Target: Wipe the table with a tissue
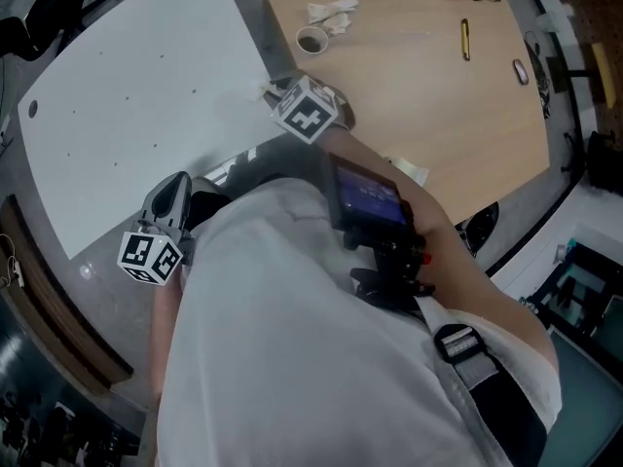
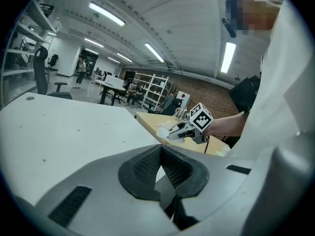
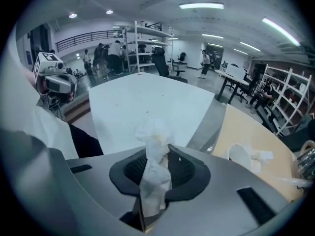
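Head view: right tongs (image 1: 275,93) at the edge of the smooth white tabletop (image 1: 136,95), left tongs (image 1: 175,185) close beside the body (image 1: 292,358). Left gripper view: pads closed together, empty. Right gripper view: pads clamped on the tissue (image 3: 154,146) — soft, crumpled, lying lengthwise, tuft past the tips toward the tabletop ahead and below.

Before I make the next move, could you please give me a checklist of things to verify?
1. Tissue gripped in the right gripper: ok, the jaws pinch it.
2. Left gripper free: ok, jaws together with nothing between them.
3. Tissue touching a tabletop: cannot tell.
4. White table free of obstacles: ok, only small specks show.
5. Wooden table free of obstacles: not ok, a paper cup and crumpled tissues lie on it.
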`<state>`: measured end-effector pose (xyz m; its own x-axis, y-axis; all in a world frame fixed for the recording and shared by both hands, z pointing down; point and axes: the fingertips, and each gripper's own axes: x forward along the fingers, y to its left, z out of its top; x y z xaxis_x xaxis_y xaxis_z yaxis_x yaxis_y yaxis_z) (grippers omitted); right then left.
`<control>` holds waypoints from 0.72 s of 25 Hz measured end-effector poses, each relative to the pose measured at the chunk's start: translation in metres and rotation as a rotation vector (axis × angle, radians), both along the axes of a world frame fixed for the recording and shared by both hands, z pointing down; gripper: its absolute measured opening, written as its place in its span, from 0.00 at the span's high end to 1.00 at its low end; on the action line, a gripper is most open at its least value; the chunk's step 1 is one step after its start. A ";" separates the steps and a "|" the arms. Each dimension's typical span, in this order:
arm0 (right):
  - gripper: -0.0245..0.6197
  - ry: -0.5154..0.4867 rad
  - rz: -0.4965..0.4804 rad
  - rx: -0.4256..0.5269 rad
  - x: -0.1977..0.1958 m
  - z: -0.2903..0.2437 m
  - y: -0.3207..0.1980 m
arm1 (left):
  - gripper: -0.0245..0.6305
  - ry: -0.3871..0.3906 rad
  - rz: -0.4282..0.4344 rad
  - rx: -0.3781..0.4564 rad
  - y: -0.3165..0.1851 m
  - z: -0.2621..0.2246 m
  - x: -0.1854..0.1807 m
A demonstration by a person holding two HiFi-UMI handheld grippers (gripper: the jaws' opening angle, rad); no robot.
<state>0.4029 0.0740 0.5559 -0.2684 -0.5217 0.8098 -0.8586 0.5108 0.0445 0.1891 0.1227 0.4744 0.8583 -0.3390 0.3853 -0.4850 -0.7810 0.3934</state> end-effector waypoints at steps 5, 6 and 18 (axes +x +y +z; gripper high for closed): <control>0.83 0.007 -0.070 0.003 -0.033 -0.003 -0.021 | 0.95 0.018 -0.074 -0.003 -0.006 0.002 -0.031; 0.83 0.007 -0.086 0.004 -0.040 -0.004 -0.025 | 0.95 0.021 -0.089 -0.003 -0.008 0.002 -0.037; 0.84 -0.014 -0.193 -0.034 -0.085 0.020 -0.049 | 0.95 0.028 -0.206 -0.026 -0.017 0.009 -0.097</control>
<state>0.3180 0.0247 0.5756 -0.3720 -0.4316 0.8218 -0.7449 0.6671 0.0131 0.0917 0.1055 0.4832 0.7823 -0.4989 0.3730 -0.6221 -0.6559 0.4275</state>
